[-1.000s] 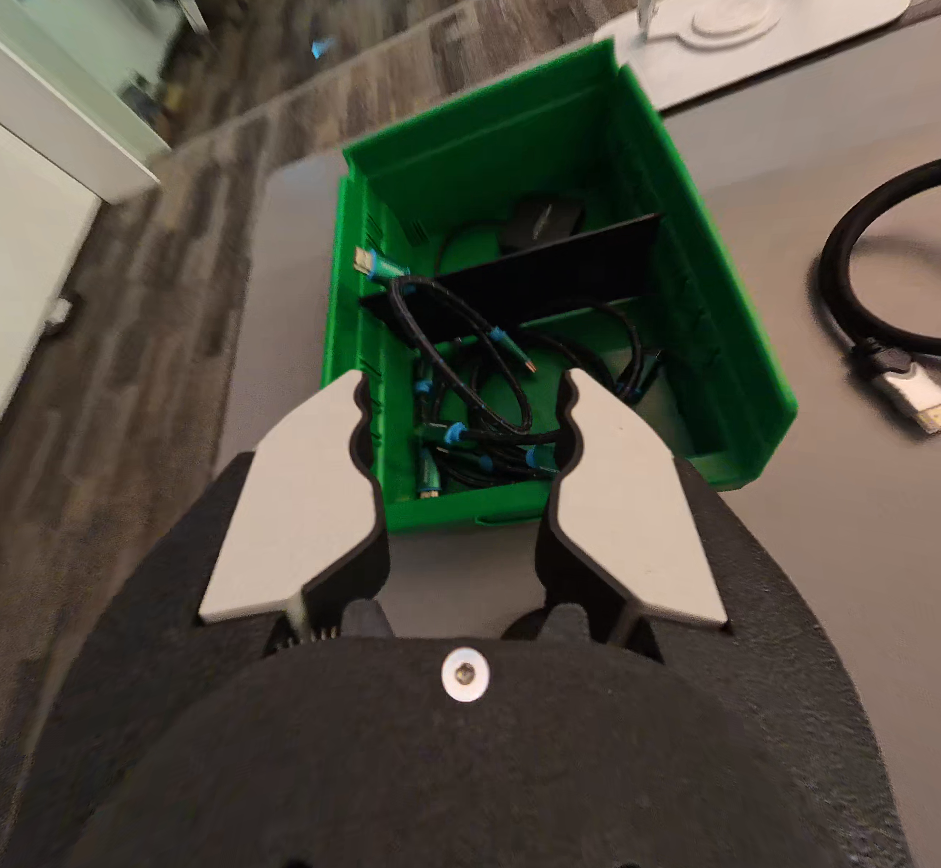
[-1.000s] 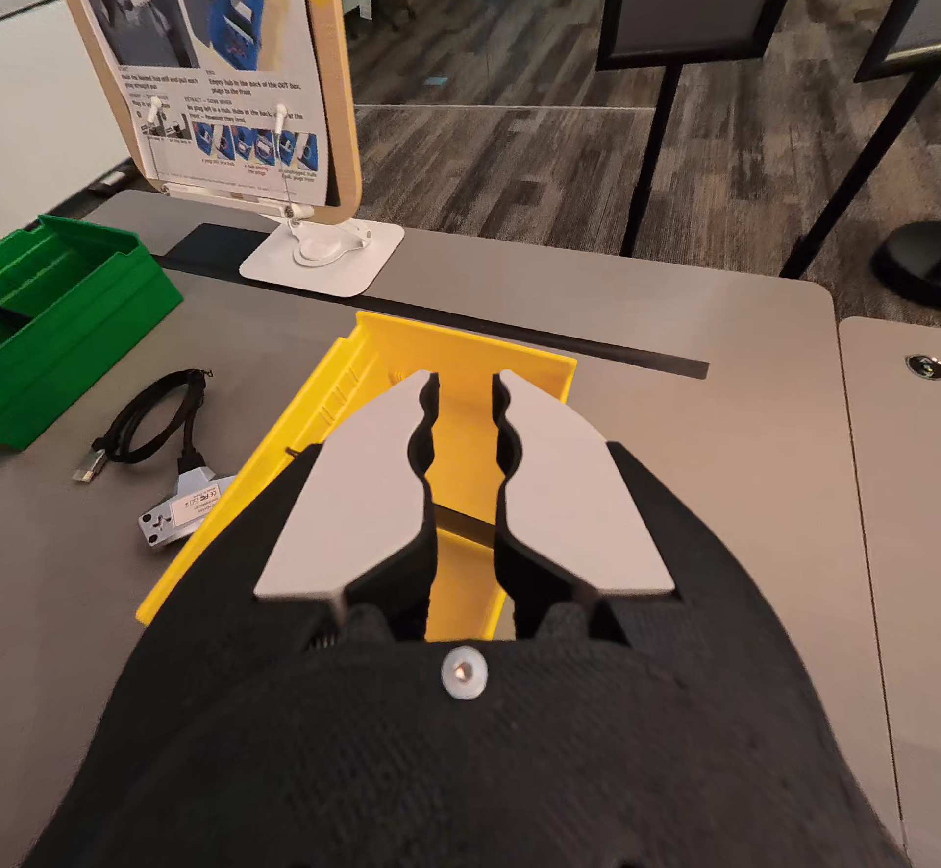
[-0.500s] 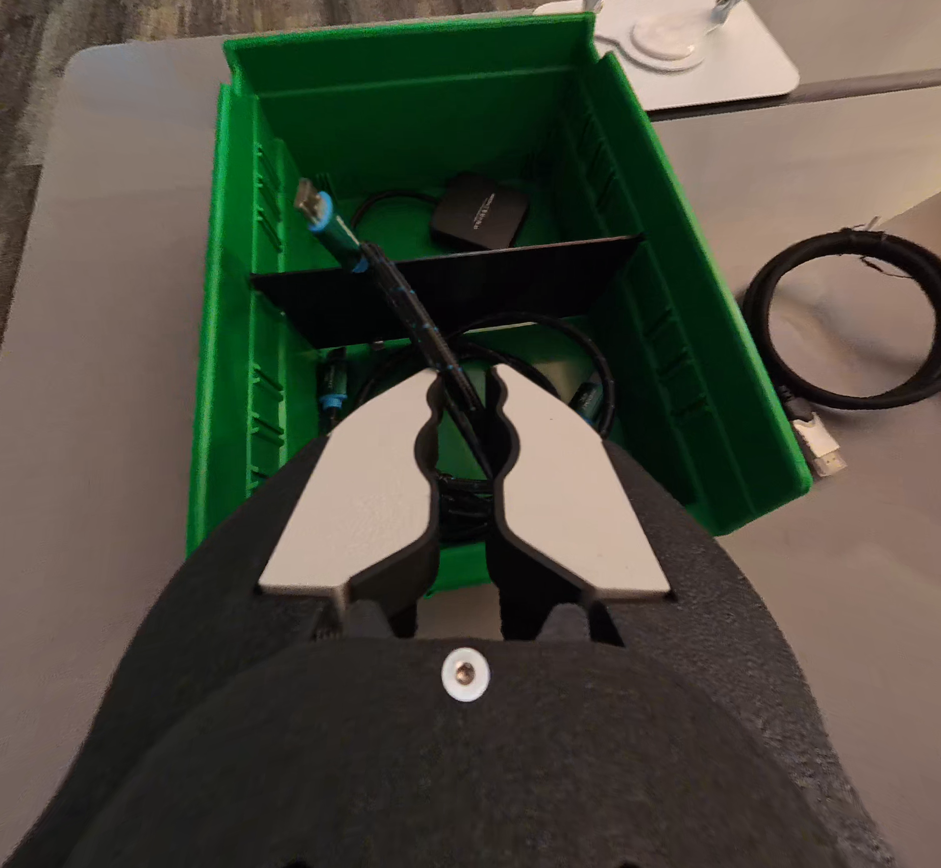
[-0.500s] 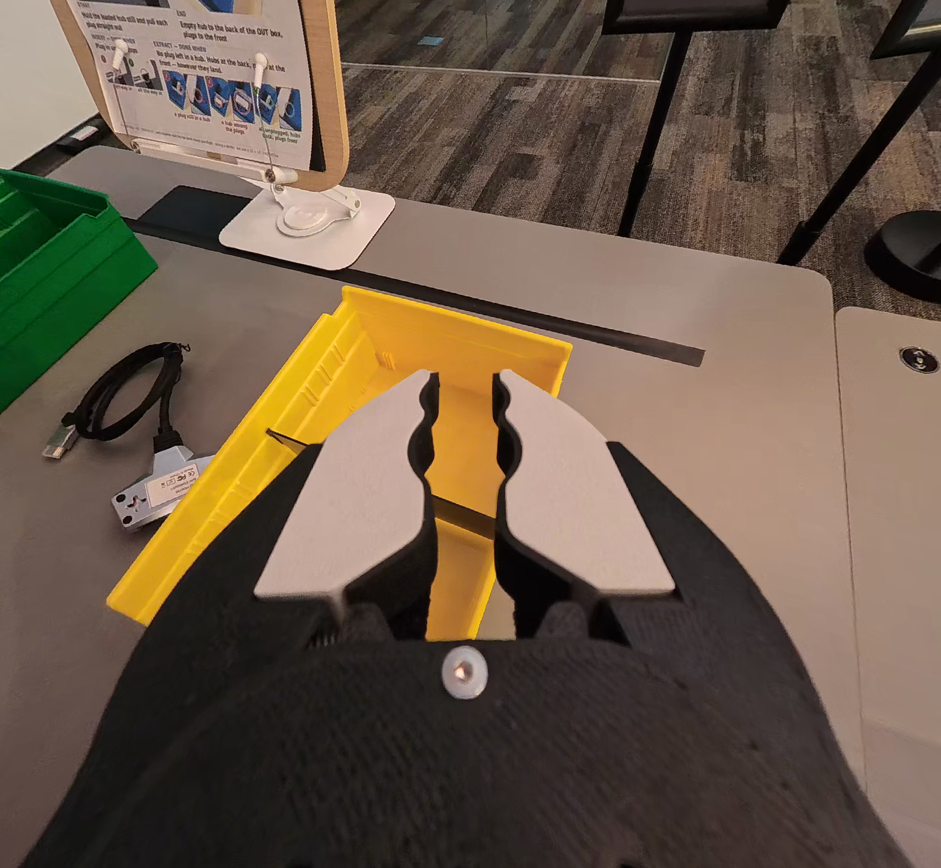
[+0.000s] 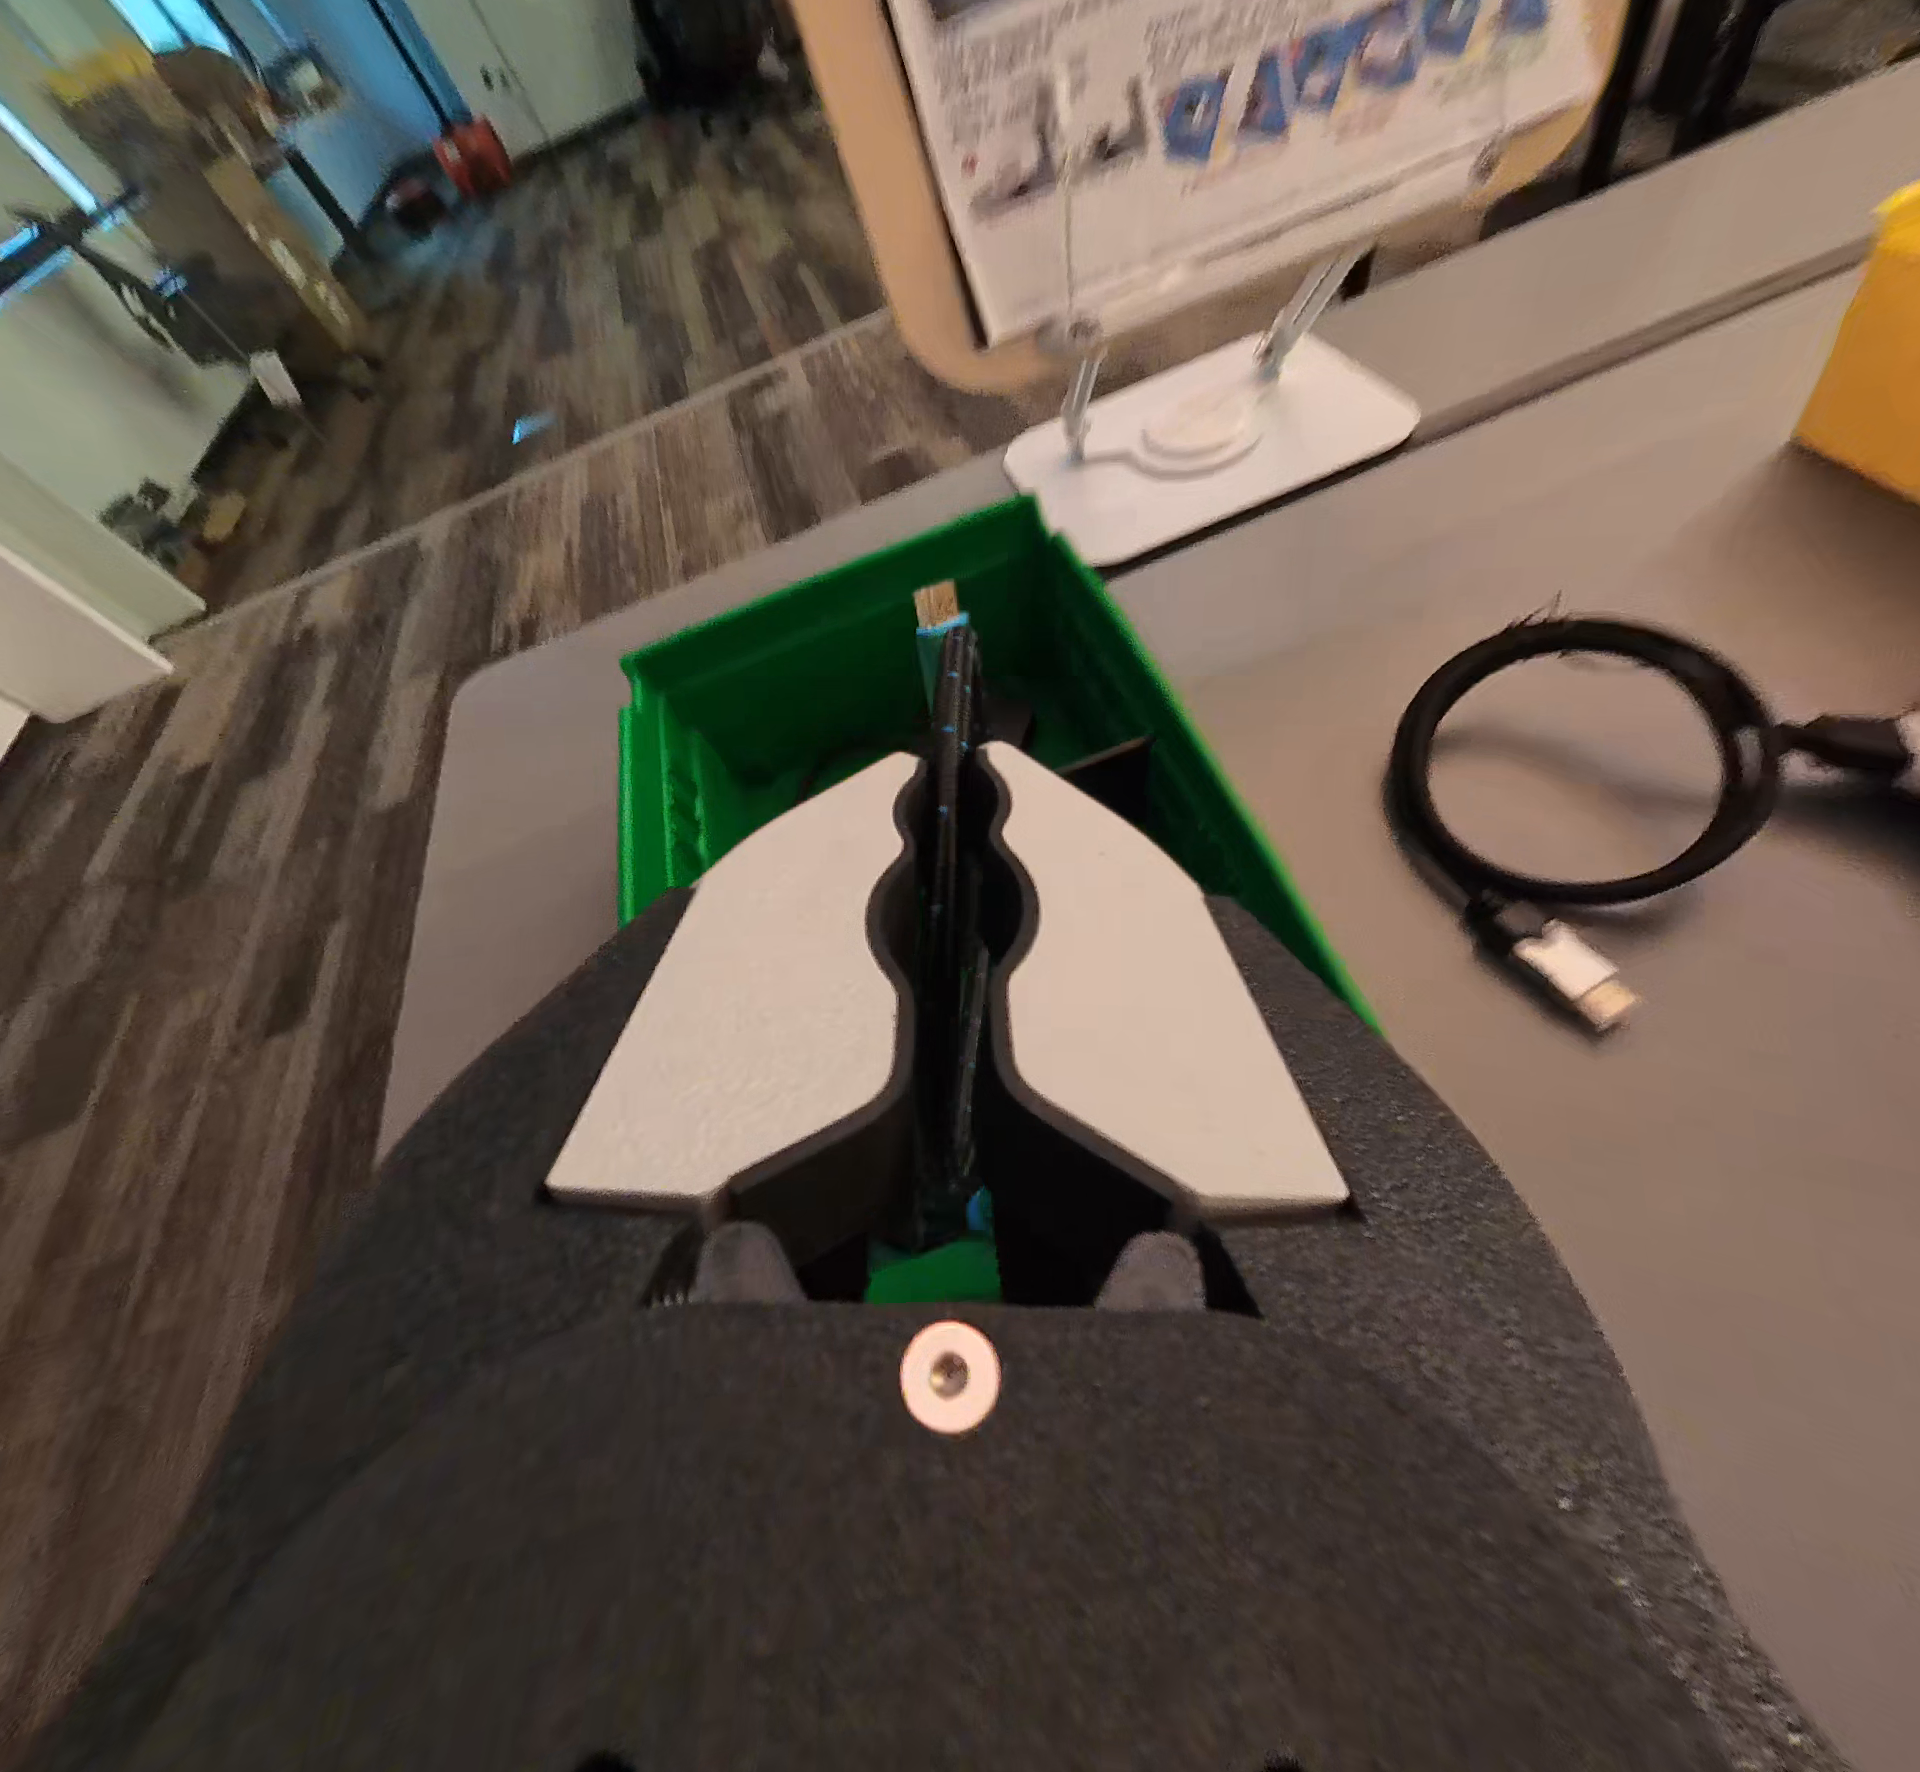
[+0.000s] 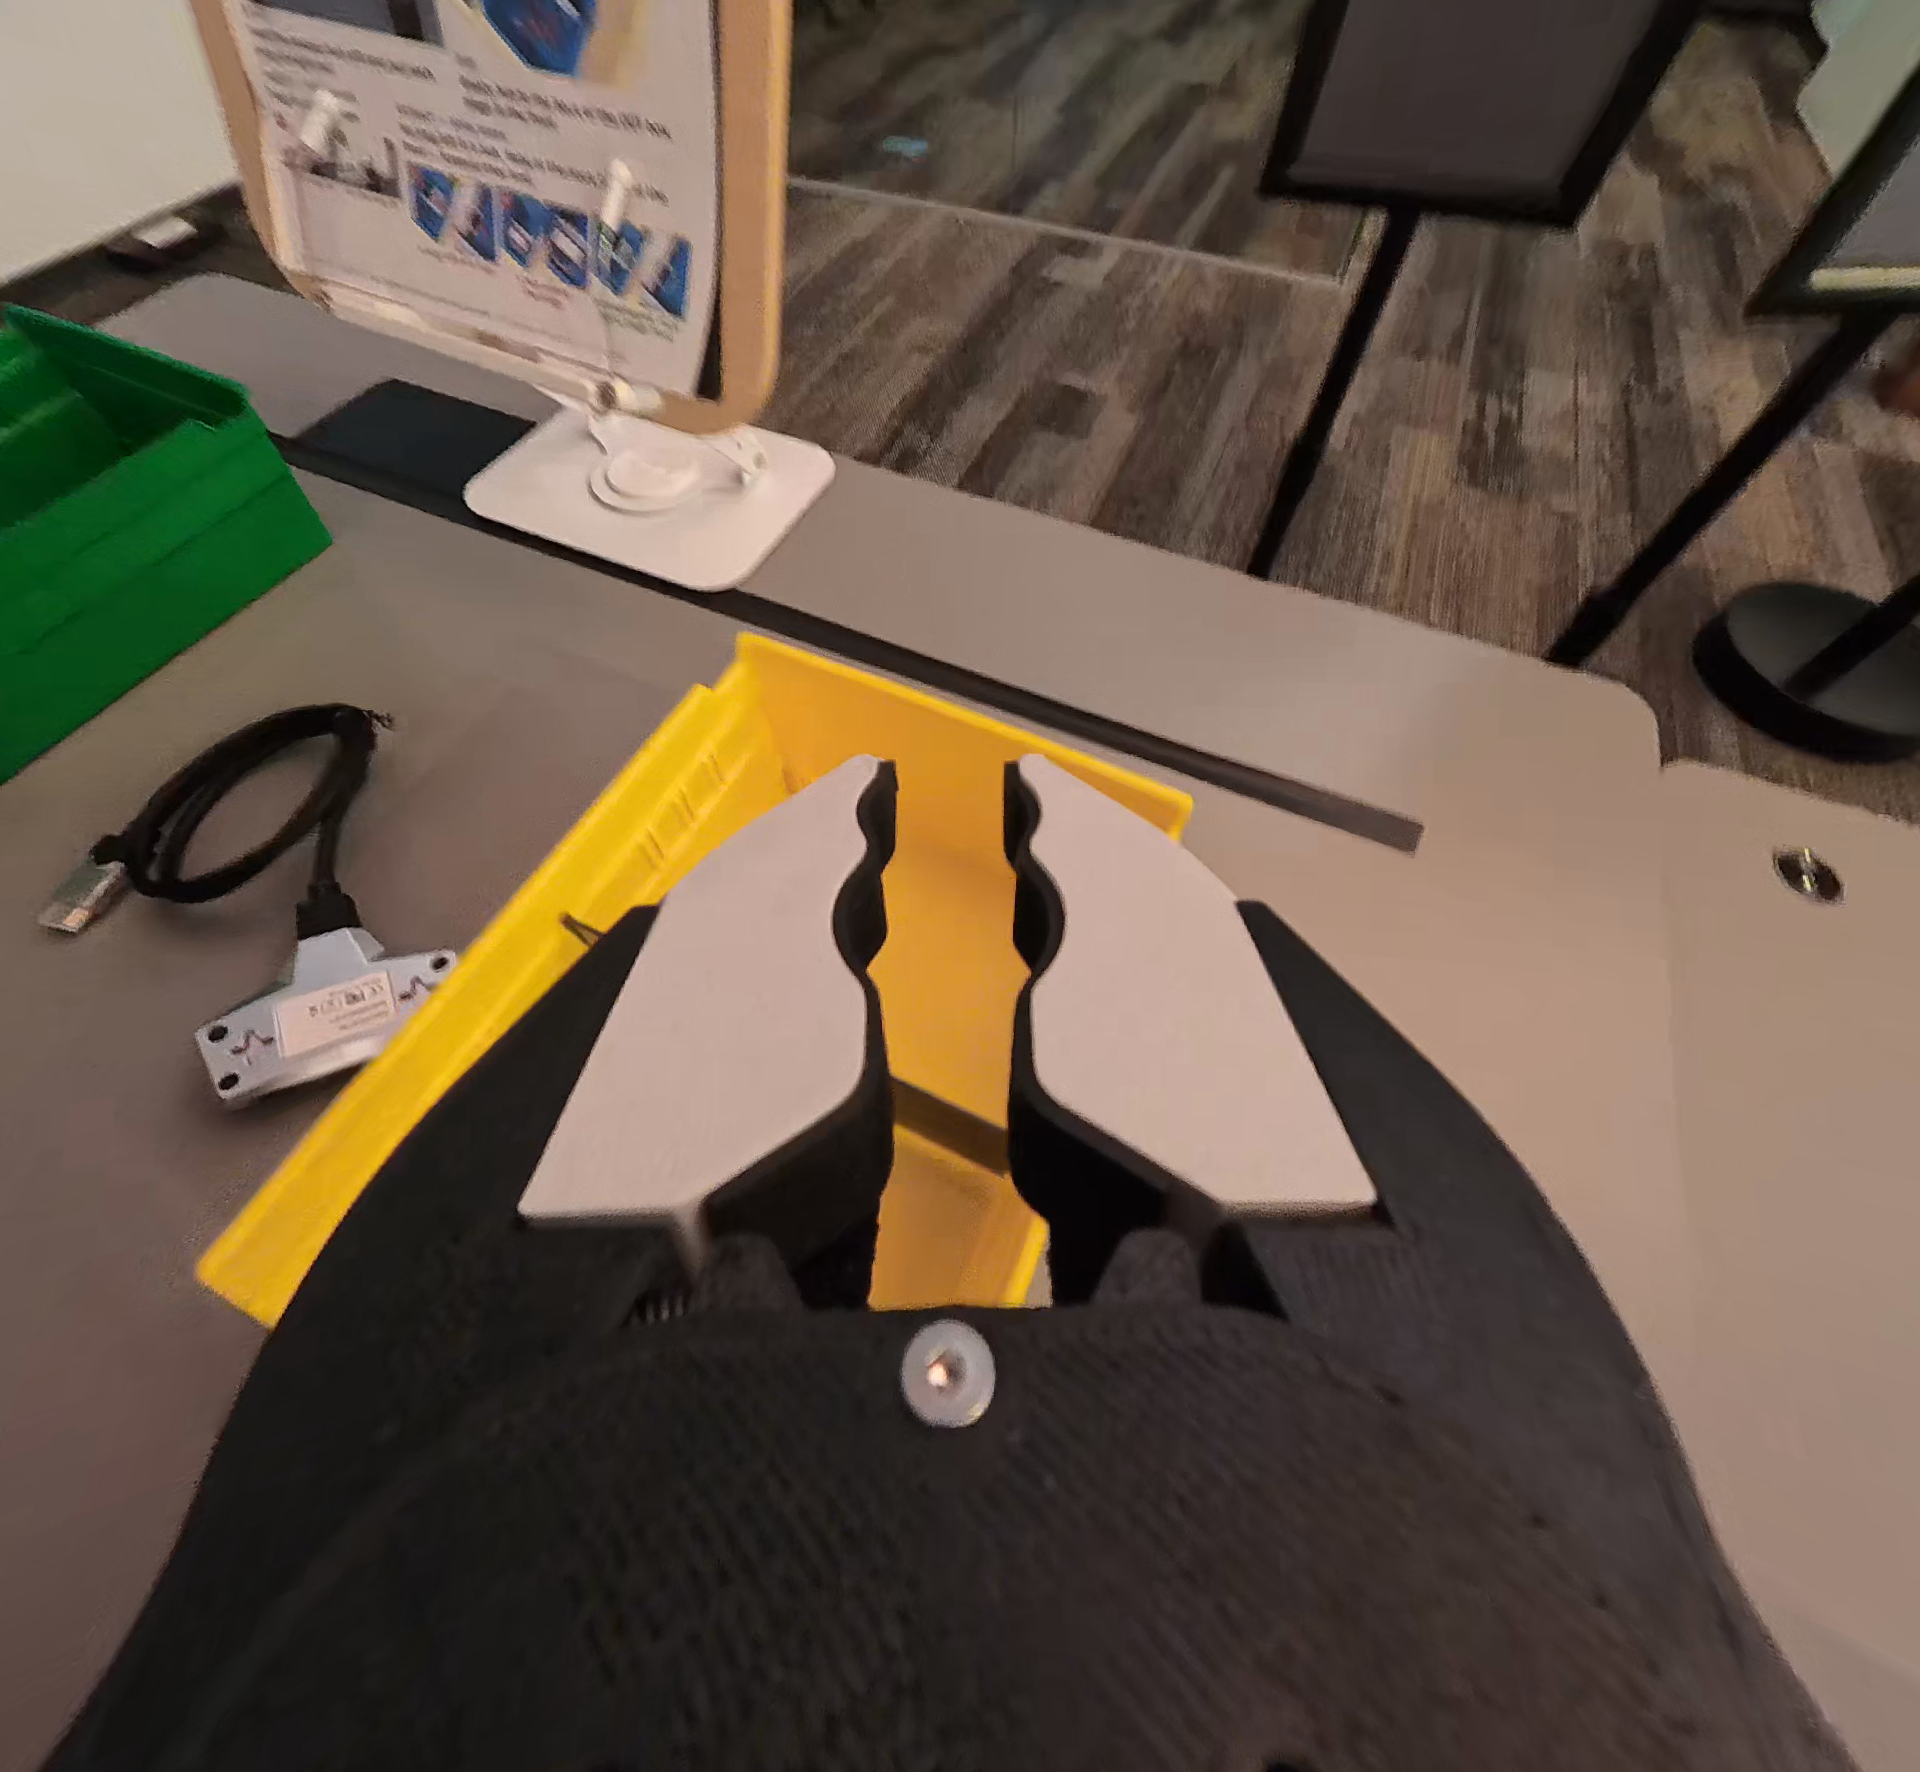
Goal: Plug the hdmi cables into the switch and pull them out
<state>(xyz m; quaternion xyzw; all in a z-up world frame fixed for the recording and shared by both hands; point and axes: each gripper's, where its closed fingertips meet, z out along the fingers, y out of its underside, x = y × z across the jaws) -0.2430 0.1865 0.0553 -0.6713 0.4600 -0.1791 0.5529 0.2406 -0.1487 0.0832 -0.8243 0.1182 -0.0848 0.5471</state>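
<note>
I am pinching a black braided HDMI cable with blue flecks (image 5: 954,787) between the jaws of my left gripper (image 5: 951,766), holding it along its cord so that its blue-collared gold-tipped plug (image 5: 937,608) is sticking out beyond my fingertips, above the green plastic bin with ribbed walls (image 5: 1164,683). The cable is looking light and limp to me; the woven jacket should be giving decent friction against my matte grey pads, but a grip this far back is leaving the plug free to droop or swing, so I am judging the rigid plug housing to be the better place to hold for insertion. My right gripper (image 6: 940,772) is hanging over the glossy yellow plastic bin (image 6: 644,839), its jaws spread a little and holding nothing. The small silver metal switch box with a white label (image 6: 312,1021) is lying on the smooth grey tabletop (image 6: 1403,1047) just beside the yellow bin, trailing a coiled black cord (image 6: 239,803). It looks compact and hard-edged, likely to slide when pushed, so I am expecting to need my right jaws across its flat body to brace it.
</note>
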